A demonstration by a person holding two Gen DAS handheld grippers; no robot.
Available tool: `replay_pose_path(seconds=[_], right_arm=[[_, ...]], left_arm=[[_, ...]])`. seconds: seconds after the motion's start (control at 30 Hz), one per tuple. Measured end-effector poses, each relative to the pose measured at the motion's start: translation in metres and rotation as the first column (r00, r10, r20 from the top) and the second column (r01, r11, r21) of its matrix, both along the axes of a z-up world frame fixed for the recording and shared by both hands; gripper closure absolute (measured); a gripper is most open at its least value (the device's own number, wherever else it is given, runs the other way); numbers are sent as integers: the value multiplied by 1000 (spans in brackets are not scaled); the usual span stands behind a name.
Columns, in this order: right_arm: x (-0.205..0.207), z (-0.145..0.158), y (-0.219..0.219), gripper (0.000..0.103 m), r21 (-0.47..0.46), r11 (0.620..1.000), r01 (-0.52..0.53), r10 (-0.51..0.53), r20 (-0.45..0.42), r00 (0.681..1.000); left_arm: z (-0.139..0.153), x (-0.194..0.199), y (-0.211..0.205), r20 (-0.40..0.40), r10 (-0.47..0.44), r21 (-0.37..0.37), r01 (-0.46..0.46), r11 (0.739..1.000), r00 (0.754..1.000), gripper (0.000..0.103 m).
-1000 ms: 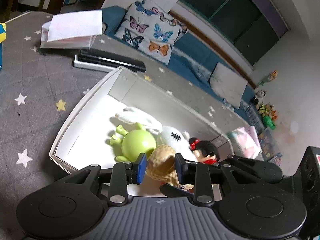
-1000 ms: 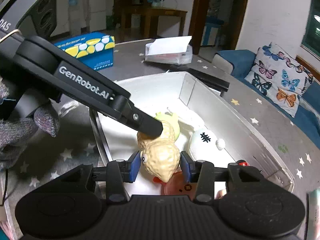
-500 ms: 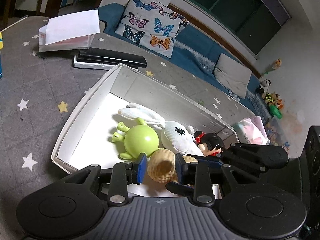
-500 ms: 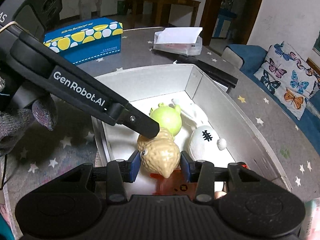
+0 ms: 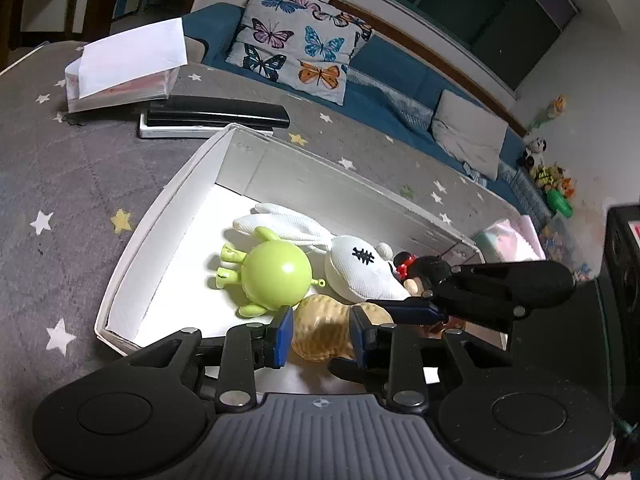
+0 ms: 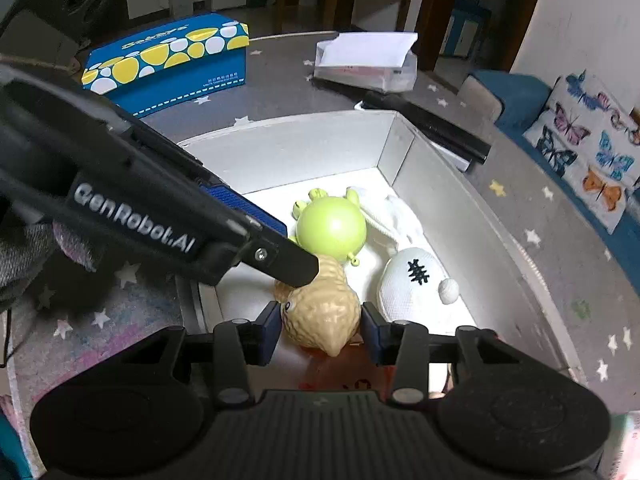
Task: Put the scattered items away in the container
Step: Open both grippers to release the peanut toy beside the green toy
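Observation:
A tan bumpy chick toy hangs over the near end of the white box. My right gripper is shut on its head end. My left gripper is shut on its other end. The left finger crosses the right wrist view from the left. In the box lie a green alien ball toy, a white plush rabbit and a black-haired doll with a red bow. An orange-red item lies under the chick, mostly hidden.
The box stands on a grey star-patterned cloth. A black bar on a white slab and a clear box under white paper lie beyond it. A blue tissue box is far left. A blue sofa with a butterfly cushion runs behind.
Both grippers have lifted slightly and drawn back toward the box's near end with the chick toy held between them. The toys in the box have not moved.

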State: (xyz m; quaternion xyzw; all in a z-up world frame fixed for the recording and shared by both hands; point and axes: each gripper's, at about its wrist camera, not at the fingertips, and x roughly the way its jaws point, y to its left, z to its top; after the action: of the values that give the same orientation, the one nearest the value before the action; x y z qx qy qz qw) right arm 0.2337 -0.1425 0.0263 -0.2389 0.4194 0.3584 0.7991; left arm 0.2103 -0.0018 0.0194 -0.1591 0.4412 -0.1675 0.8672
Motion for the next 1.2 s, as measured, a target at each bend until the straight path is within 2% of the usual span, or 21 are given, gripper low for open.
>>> replay_pose_path(seconds=[0.23, 0.53, 0.63, 0.83, 1.0, 1.2], right_arm=[[7, -3, 0, 60, 7, 1000, 1, 0, -30, 1000], [3, -2, -2, 59, 25, 1000, 16, -16, -13, 1000], [1, -1, -3, 53, 29, 999, 21, -20, -8, 1000], [-6, 3, -6, 52, 53, 998, 37, -38, 12, 999], [-13, 6, -10, 47, 80, 995, 53, -55, 27, 998], [-24, 10, -14, 46, 115, 991, 67, -72, 37, 997]], left_arm=[[-1, 2, 0, -3, -6, 4, 6, 1000, 1000, 70], [2, -2, 2, 16, 2, 14, -2, 1000, 1000, 70], [3, -3, 5, 24, 9, 17, -10, 1000, 1000, 70], [8, -10, 7, 50, 18, 24, -19, 1000, 999, 70], [9, -18, 7, 68, 27, 44, -30, 999, 997, 70], [10, -28, 11, 78, 42, 35, -45, 998, 996, 70]])
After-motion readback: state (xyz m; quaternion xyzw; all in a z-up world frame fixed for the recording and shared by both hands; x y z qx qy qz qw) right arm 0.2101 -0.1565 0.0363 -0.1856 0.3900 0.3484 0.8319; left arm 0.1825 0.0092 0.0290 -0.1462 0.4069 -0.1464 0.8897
